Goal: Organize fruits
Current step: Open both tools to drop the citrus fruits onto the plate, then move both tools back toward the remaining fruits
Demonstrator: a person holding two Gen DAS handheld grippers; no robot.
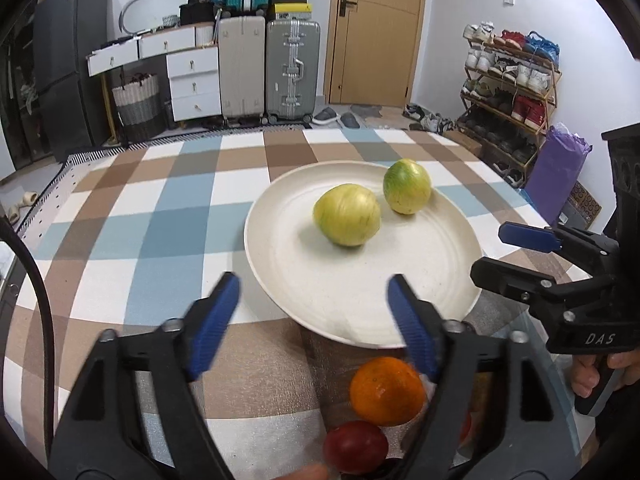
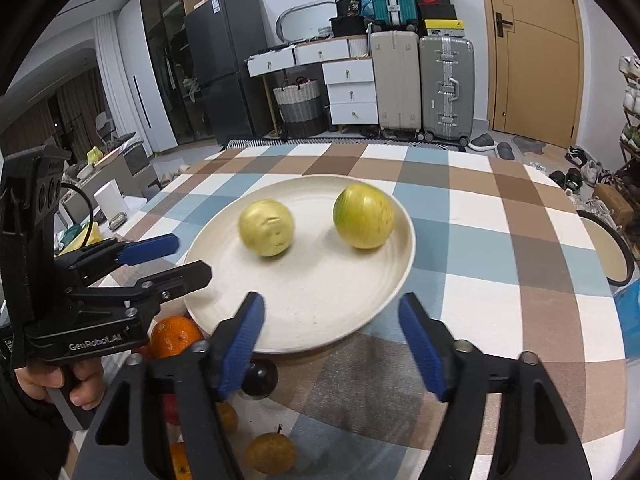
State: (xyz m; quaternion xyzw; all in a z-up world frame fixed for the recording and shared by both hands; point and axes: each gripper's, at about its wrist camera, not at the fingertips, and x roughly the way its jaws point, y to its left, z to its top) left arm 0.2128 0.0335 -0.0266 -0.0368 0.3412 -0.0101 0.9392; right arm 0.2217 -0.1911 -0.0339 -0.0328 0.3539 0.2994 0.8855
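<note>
A cream plate (image 1: 420,280) (image 2: 320,292) on the checked tablecloth holds two yellow-green round fruits, one near its middle (image 1: 346,215) (image 2: 267,227) and one toward its far right rim (image 1: 407,186) (image 2: 364,216). My left gripper (image 1: 314,284) (image 2: 192,256) hovers open over the plate's near-left rim, nothing between its blue pads. My right gripper (image 2: 332,300) (image 1: 490,252) stands open over the near rim beside it, also empty. In front of the plate lie an orange (image 1: 386,390) (image 2: 176,336), a red fruit (image 1: 355,446), a dark round fruit (image 2: 262,378) and a brownish-yellow fruit (image 2: 270,452).
A second dish (image 2: 612,240) sits at the table's right edge, with something blue (image 2: 628,304) just below it. A person's hand (image 2: 60,384) grips the left gripper's handle. Suitcases, drawers and a shoe rack stand beyond the table's far edge.
</note>
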